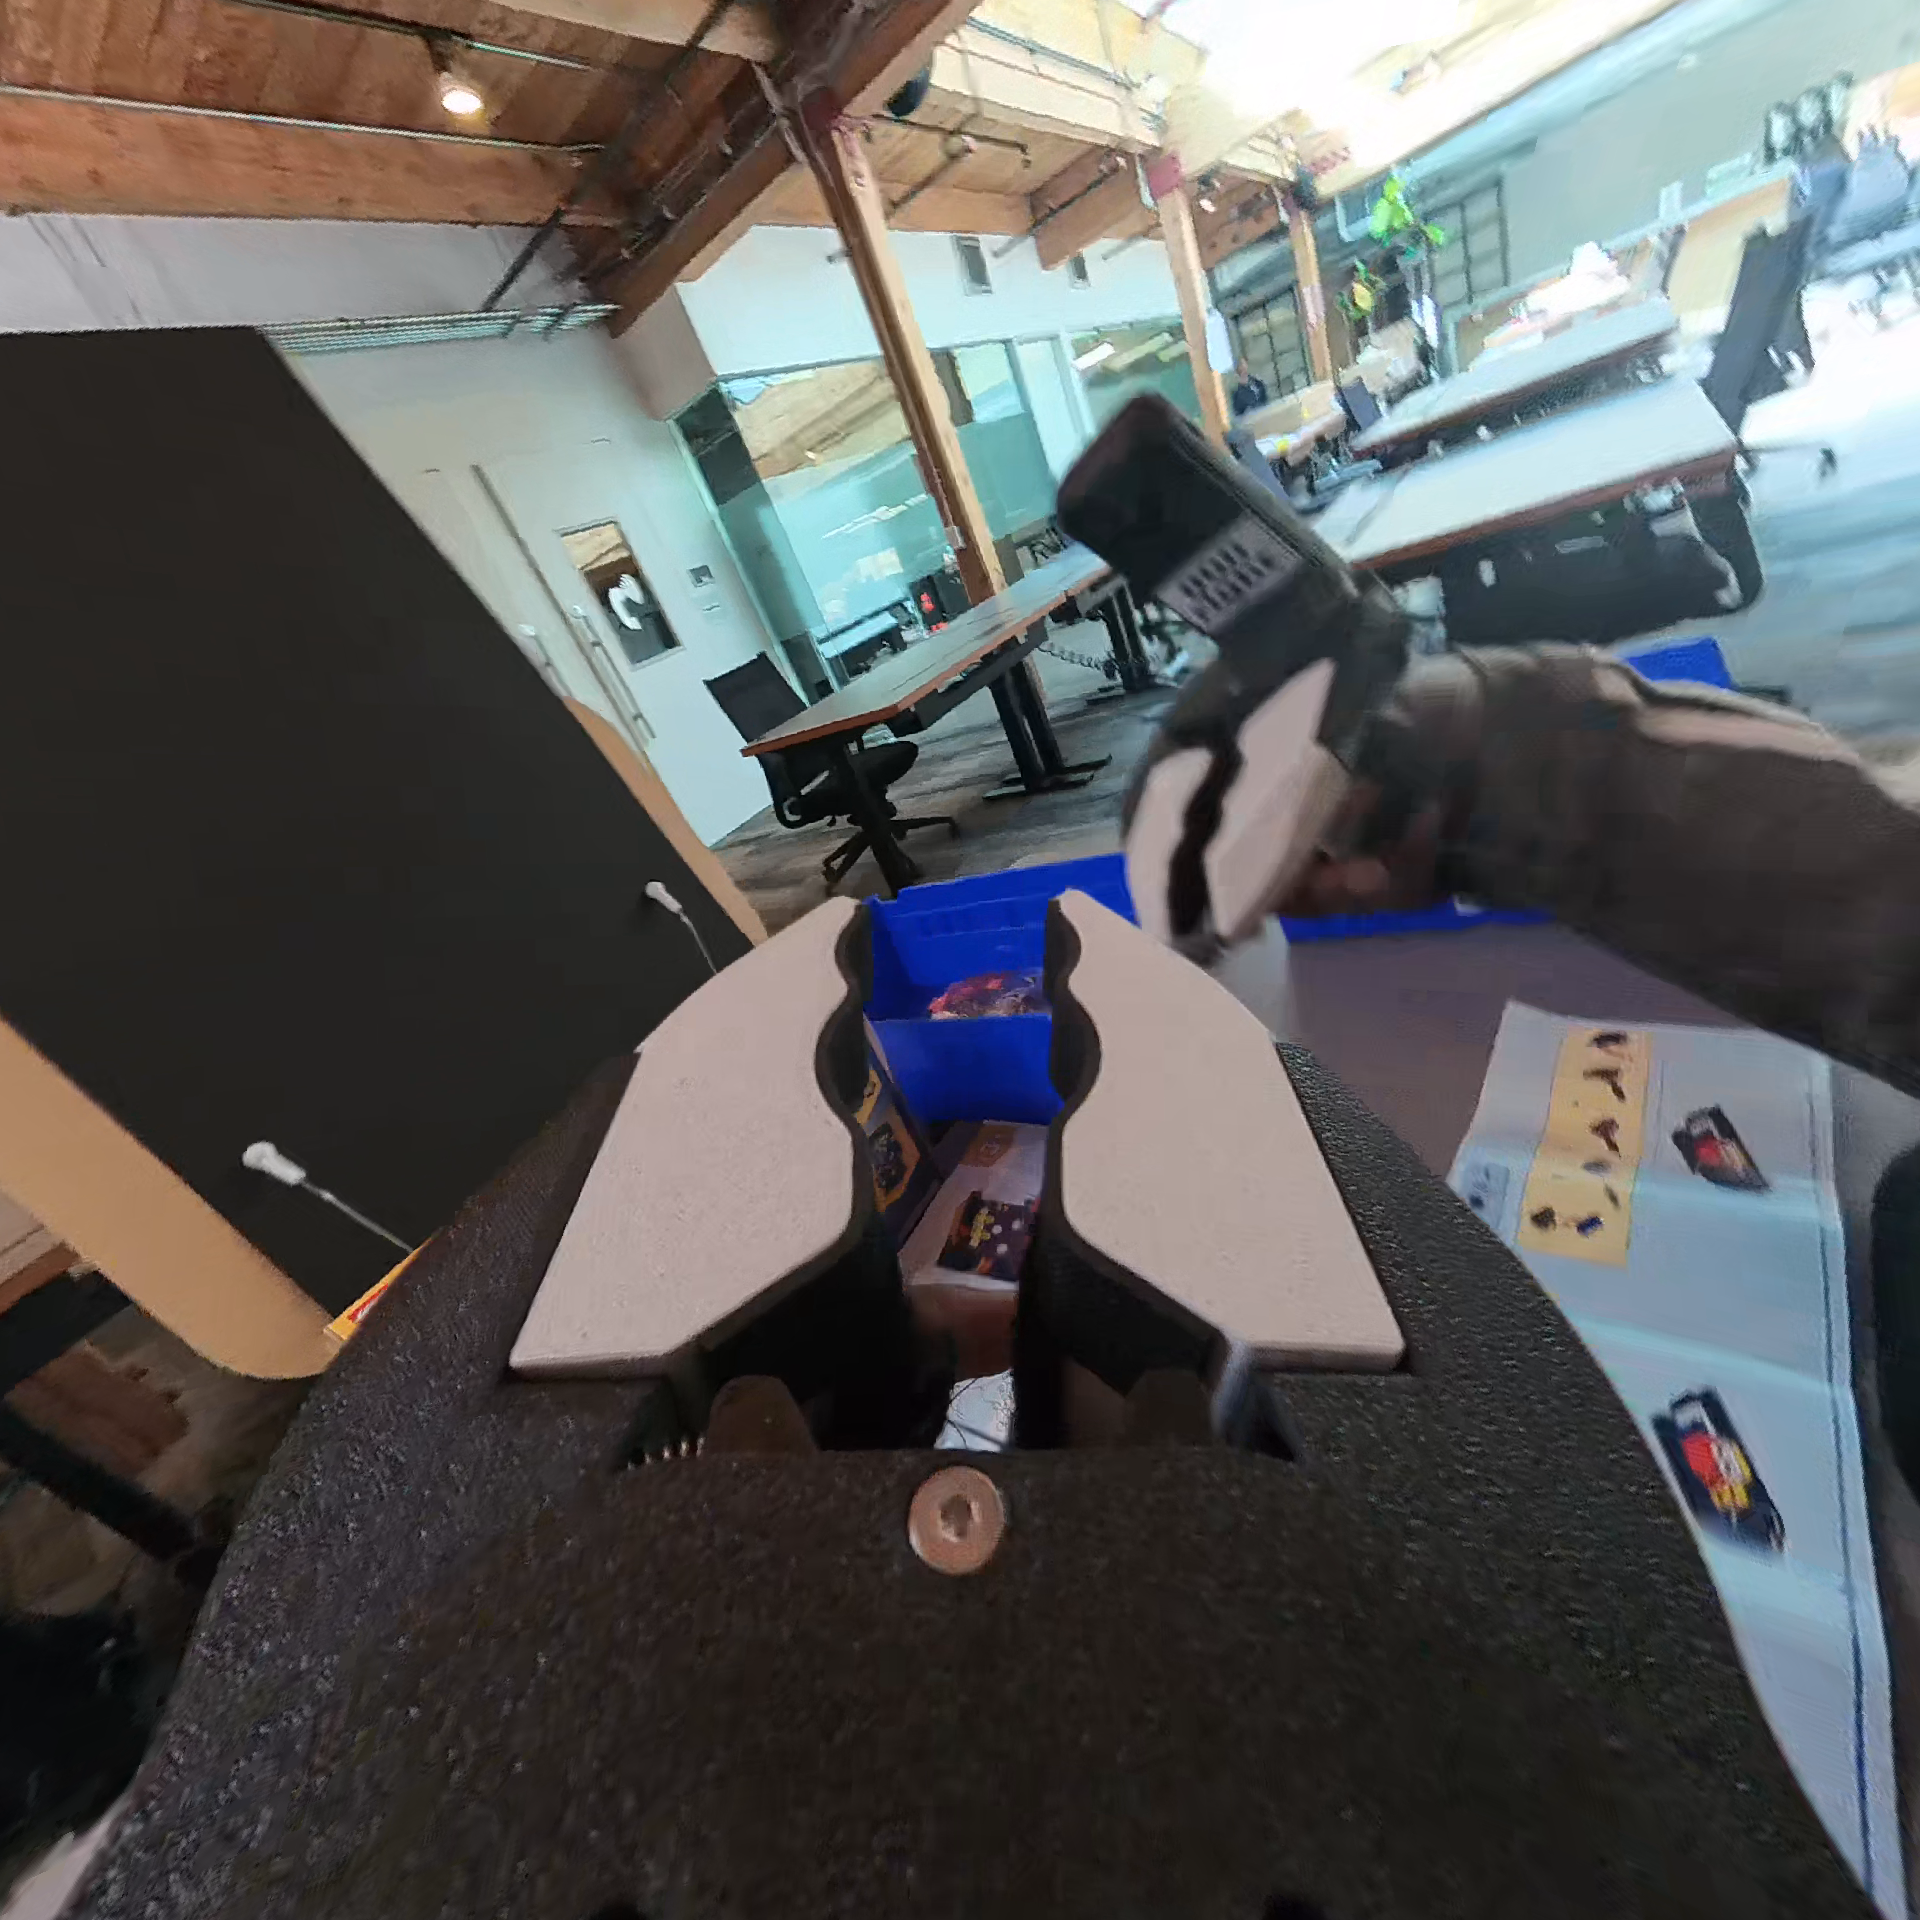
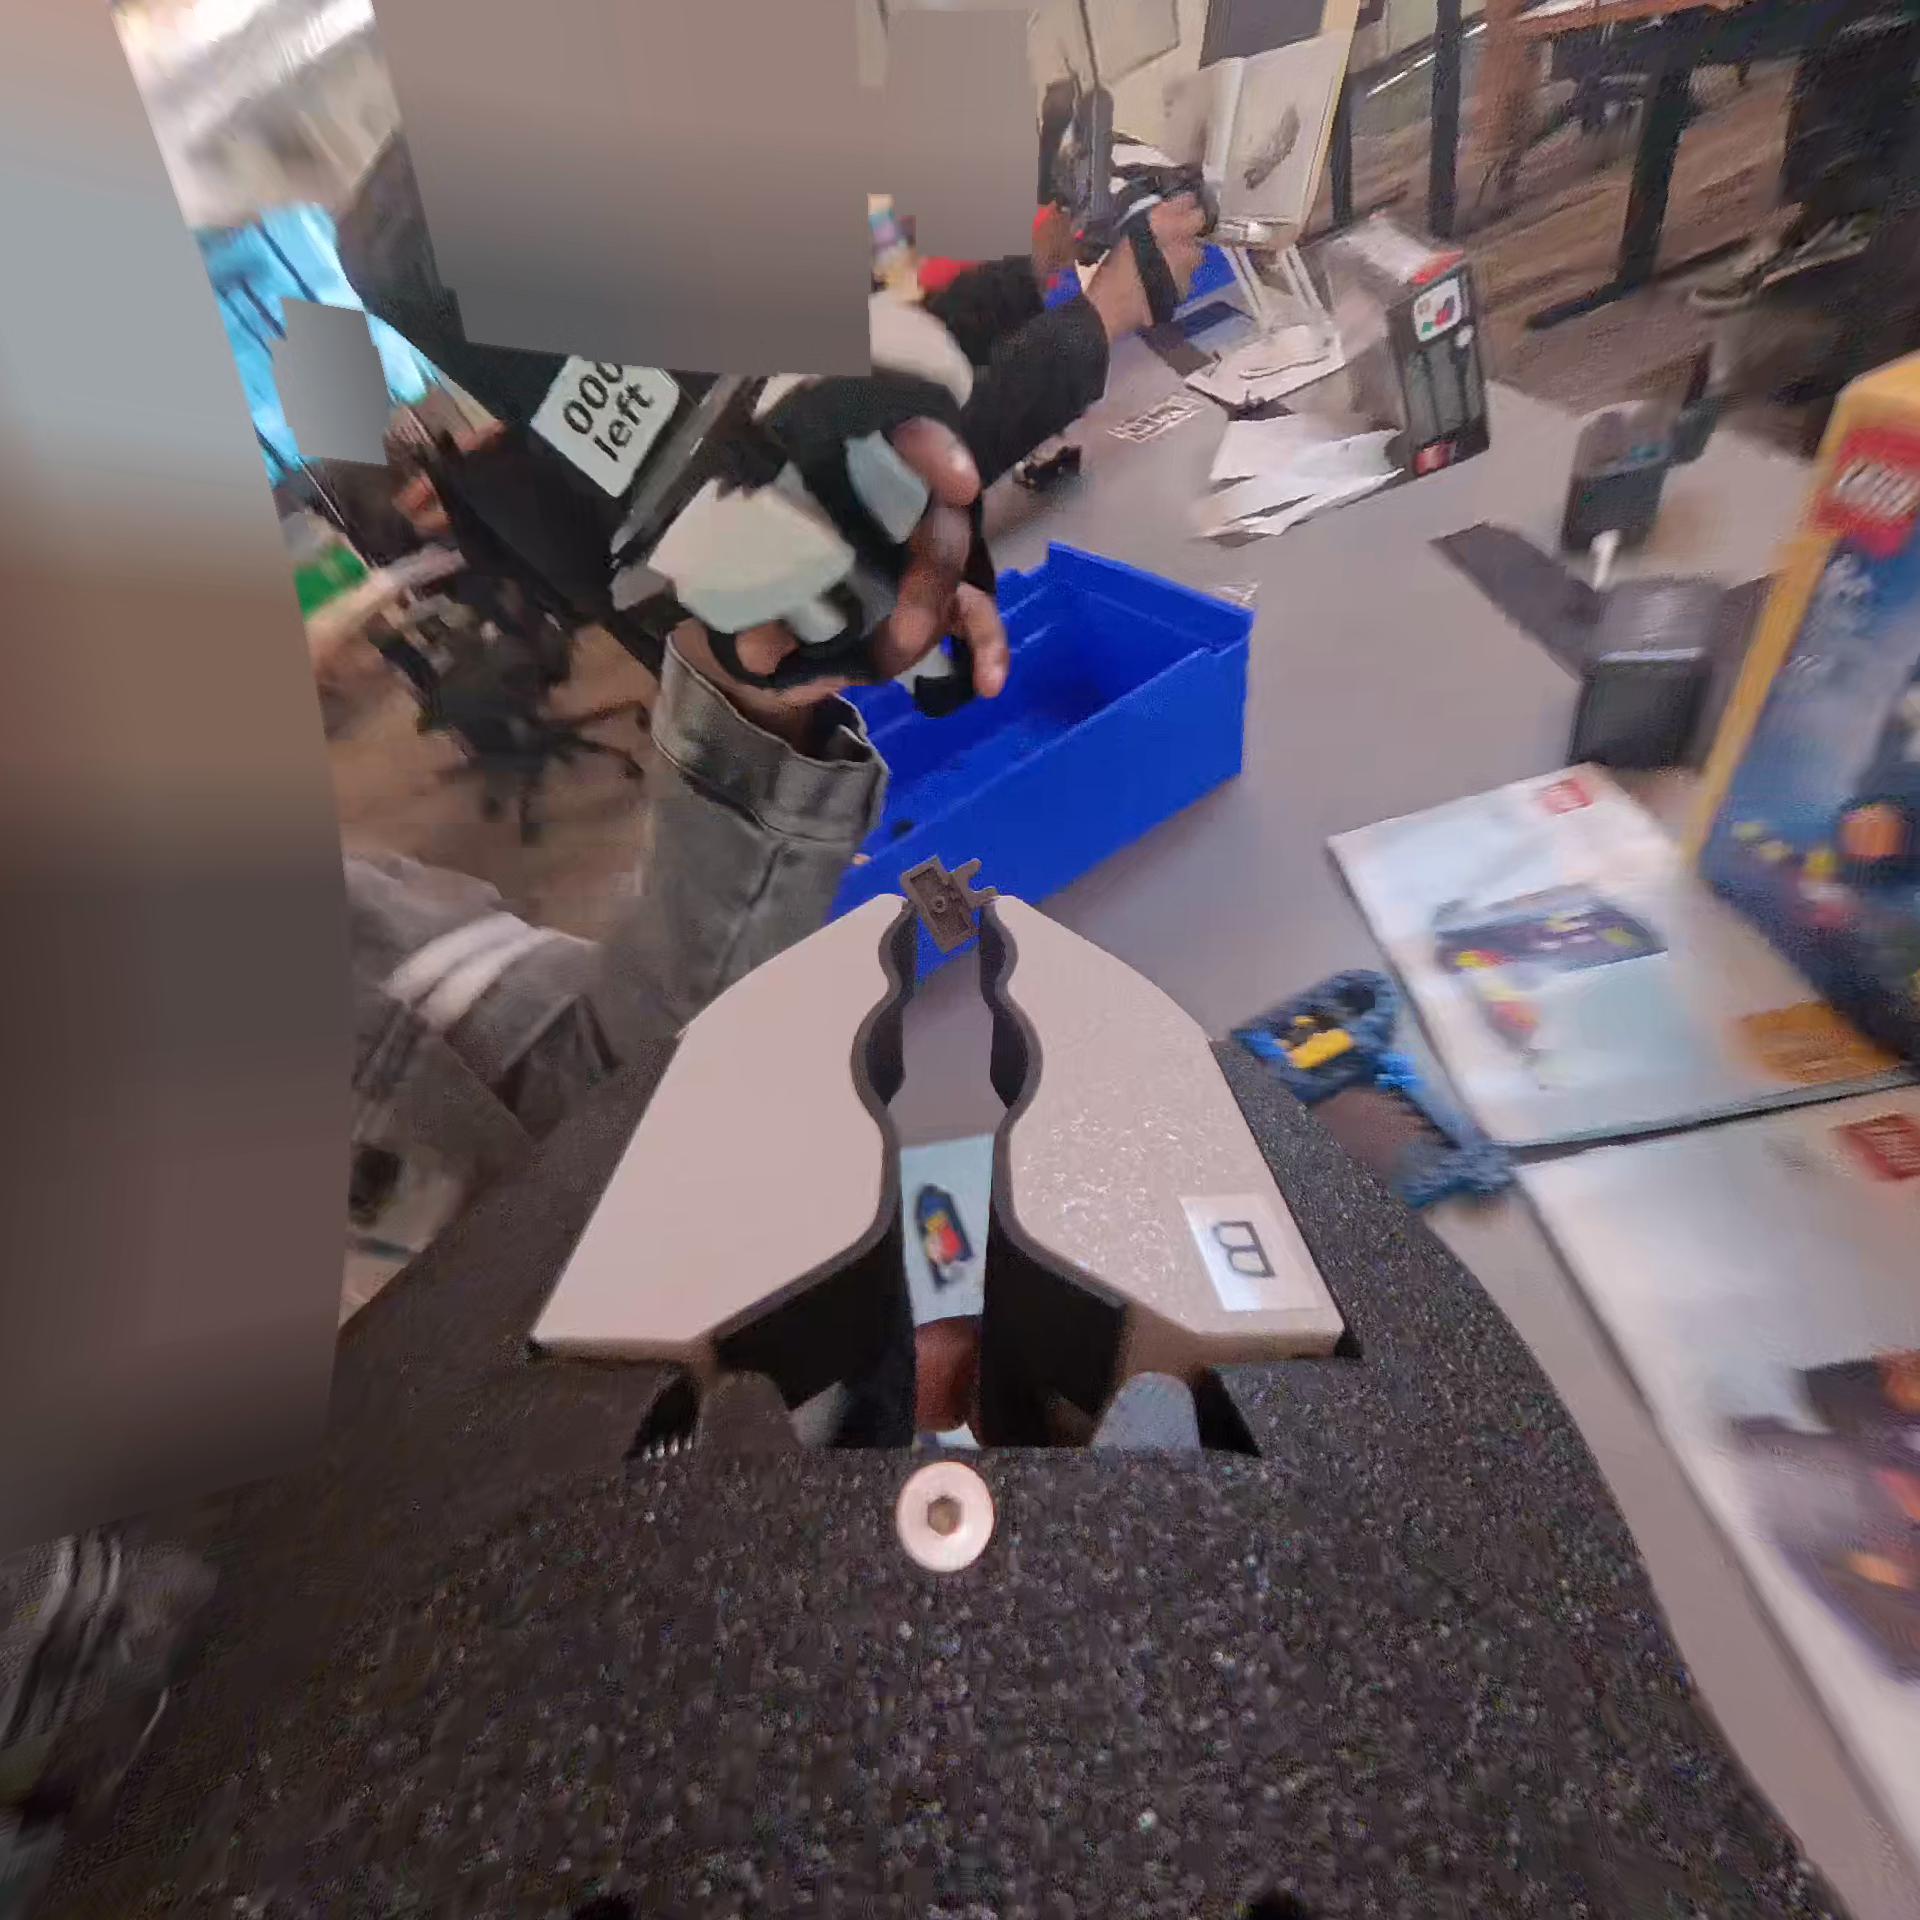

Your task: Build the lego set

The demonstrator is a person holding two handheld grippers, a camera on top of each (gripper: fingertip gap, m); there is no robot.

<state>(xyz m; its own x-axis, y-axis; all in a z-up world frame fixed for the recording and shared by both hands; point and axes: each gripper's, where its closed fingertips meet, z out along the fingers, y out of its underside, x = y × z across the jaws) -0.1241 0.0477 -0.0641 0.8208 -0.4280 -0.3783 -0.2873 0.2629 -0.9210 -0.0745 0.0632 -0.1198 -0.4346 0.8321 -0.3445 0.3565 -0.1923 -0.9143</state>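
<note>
**Clerk:** Item one, right claw point(image 2: 943, 914): clamped at its very tips on a small dark grey-brown toy-brick piece point(image 2: 943, 906), a flat plate with a clip. Position: held in the air in front of the long blue bin point(image 2: 1091, 727), above the grey worktop point(image 2: 1351, 665).

**Checker:** Hazard?

**Clerk:** Only the fingertips point(image 2: 883, 935) bear on the piece, and it sits tilted between them. My judgement: a jolt or a slight easing of the squeeze could let it pivot or drop, and a part that small and dull would be hard to spot on the grey surface.

**Checker:** Item two?

**Clerk:** Left claw point(image 1: 961, 935): jaws apart, nothing between them. Through the gap shows a blue bin compartment point(image 1: 966, 956) with a bag of coloured pieces point(image 1: 987, 992) inside, and printed boxes lying nearer the camera.

**Checker:** Hazard there?

**Clerk:** Proximity. The right claw point(image 1: 1205, 831) appears blurred just to the right of the left one's fingers point(image 1: 1143, 1039). A knock between the two could shake the held piece free.

**Checker:** Surroundings?

**Clerk:** Instruction booklet point(image 2: 1558, 935) lying open, an opened blue bag point(image 2: 1340, 1029) beside it, a set box point(image 2: 1829, 748) standing at the far right. A dropped piece could slide under the booklet's pages or bounce off the worktop's edge.
</note>
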